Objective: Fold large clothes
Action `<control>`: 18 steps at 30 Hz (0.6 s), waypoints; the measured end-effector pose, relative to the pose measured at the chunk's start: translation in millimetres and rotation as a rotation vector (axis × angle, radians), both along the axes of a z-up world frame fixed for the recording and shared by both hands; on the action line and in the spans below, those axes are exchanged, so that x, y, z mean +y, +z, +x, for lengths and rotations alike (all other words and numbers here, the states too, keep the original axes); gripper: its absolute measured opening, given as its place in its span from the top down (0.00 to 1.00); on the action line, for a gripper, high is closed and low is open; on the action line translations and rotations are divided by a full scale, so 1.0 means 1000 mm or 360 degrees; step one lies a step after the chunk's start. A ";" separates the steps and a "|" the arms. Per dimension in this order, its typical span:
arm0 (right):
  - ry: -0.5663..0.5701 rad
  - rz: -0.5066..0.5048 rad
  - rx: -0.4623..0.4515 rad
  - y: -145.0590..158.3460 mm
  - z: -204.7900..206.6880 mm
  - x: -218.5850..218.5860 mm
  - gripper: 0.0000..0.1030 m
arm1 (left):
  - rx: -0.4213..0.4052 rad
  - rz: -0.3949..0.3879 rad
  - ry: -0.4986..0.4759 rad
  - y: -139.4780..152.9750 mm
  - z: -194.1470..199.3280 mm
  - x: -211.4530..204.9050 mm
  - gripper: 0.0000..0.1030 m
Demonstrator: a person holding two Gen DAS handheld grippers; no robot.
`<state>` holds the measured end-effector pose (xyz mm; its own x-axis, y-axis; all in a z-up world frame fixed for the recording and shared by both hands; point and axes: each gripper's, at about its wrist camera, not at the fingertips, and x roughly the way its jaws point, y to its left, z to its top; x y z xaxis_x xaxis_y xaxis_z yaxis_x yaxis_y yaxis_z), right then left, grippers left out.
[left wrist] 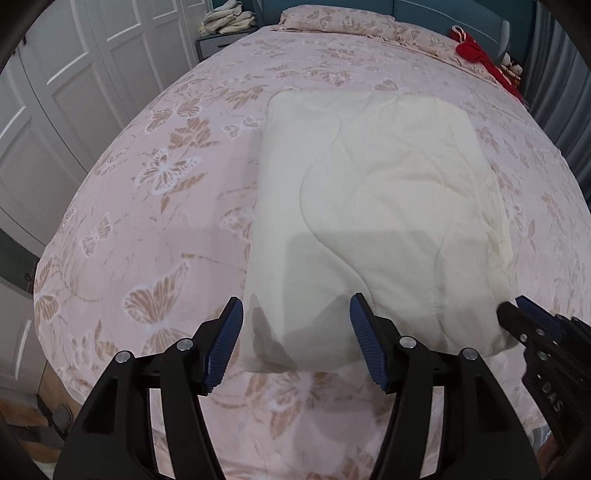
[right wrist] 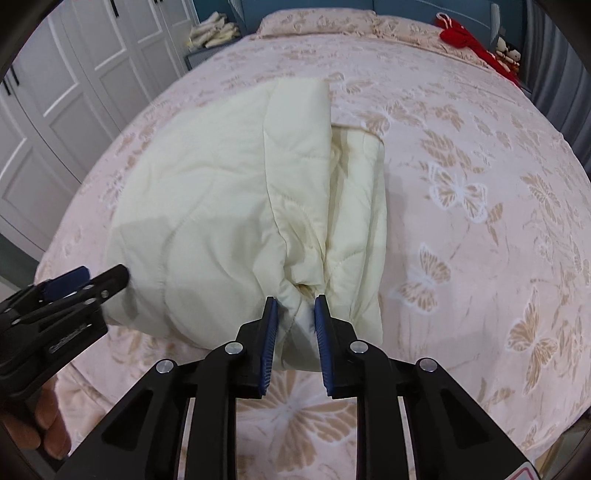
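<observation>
I see the folded quilt [left wrist: 373,221] on the bed [left wrist: 147,206], pillows [left wrist: 340,18] behind it, wardrobe [left wrist: 55,92] left.

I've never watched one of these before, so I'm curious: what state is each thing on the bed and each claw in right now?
Cream quilt: folded into a thick stack, lying on the bed.
Left claw: open, near the quilt's near edge.
Right claw: shut on the quilt's bunched corner.
Red garment: crumpled by the pillows.
Wardrobe doors: closed.

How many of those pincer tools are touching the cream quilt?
2. The right gripper pinches the cream quilt at its near edge; the left gripper, open, straddles its near left corner.
</observation>
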<state>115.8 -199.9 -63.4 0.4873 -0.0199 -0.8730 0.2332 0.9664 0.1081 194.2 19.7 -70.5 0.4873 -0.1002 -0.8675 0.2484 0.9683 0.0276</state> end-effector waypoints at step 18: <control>0.0035 -0.0082 0.0099 -0.030 0.005 0.003 0.82 | 0.0047 0.0038 -0.0018 -0.013 -0.004 -0.005 0.42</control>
